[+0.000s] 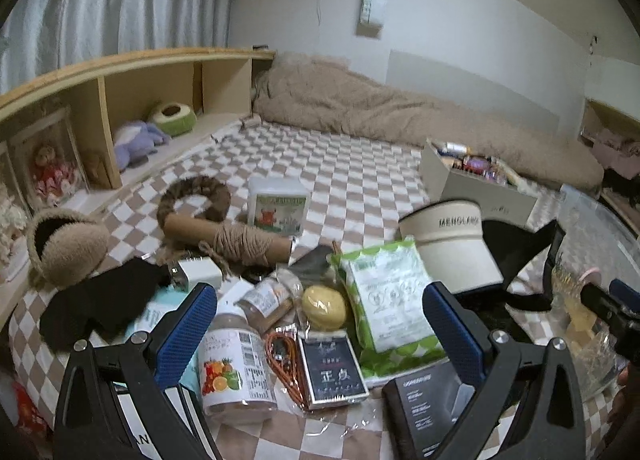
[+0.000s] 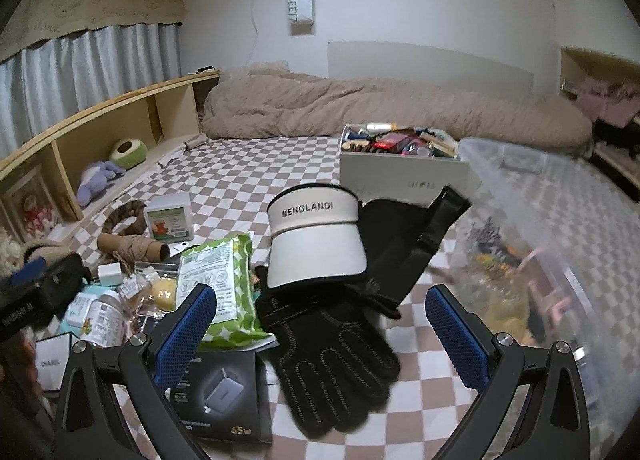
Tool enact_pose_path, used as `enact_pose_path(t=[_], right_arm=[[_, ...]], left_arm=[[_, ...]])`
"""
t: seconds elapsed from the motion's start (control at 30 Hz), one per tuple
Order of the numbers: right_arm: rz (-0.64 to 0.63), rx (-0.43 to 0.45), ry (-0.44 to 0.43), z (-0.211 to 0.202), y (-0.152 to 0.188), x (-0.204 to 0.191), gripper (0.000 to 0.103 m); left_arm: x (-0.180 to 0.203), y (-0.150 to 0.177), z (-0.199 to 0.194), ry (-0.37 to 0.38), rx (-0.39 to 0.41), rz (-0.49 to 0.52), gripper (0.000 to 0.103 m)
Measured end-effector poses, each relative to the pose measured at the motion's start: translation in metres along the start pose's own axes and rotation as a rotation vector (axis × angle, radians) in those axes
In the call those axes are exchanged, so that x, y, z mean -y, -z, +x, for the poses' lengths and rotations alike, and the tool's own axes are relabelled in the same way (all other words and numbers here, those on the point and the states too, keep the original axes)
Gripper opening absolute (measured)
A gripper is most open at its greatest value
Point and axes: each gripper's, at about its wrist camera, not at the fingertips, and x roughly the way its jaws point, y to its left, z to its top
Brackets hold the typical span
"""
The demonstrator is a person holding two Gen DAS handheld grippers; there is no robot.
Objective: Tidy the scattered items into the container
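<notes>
A clear bin [image 2: 560, 244] stands on the checked bed [image 2: 260, 171] at the right, with a blurred jumble of small yellow, pink and dark things inside. Just behind it sits a grey box [image 2: 400, 175], packed to the rim with bottles and small packets.

The right claw [image 2: 320, 324] is spread wide and holds nothing. Between its blue pads lies a black glove [image 2: 332, 364], flat on the bed, fingers pointing toward the camera, its long axis running front to back. A white visor [image 2: 316, 244] marked MENGLANDI rests on the glove's cuff, brim toward the camera, with a black strap [image 2: 436, 236] slanting off to its right toward the bin. A green wipes pack [image 2: 220, 284] lies just left of the visor, and a black charger box [image 2: 224, 392] sits near the left pad.

The left claw [image 1: 320, 324] is also wide and empty, over the scattered pile: a jar [image 1: 236, 368] lying on its side with its lid away from the camera, a dark card box [image 1: 334, 372], a yellow sponge [image 1: 324, 308], and a twine spool [image 1: 228, 238] lying crosswise. Brown earmuffs [image 1: 64, 248] rest at the far left.
</notes>
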Motion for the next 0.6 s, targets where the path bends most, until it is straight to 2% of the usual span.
enact_pose_path(t=[0.03,0.1,0.23,0.27,0.3,0.6], right_arm=[[0.014,-0.004,-0.001,0.003,0.001,0.001,0.103],[0.045,0.000,0.011,0.007,0.004,0.004,0.103],[0.099,0.050,0.021,0.009,0.008,0.010,0.103],[0.102,0.055,0.022,0.009,0.008,0.010,0.103],[0.104,0.053,0.022,0.009,0.008,0.011,0.103],[0.116,0.004,-0.004,0.018,0.012,0.011,0.103]], left_arm=[[0.002,0.003,0.005,-0.004,-0.015,0.010,0.103],[0.005,0.009,0.016,-0.012,-0.043,0.030,0.095],[0.014,0.023,0.039,-0.027,-0.115,0.076,0.091],[0.016,0.026,0.044,-0.034,-0.128,0.089,0.086],[0.018,0.029,0.049,-0.040,-0.141,0.100,0.081],[0.033,0.054,0.082,-0.058,-0.252,0.178,0.064]])
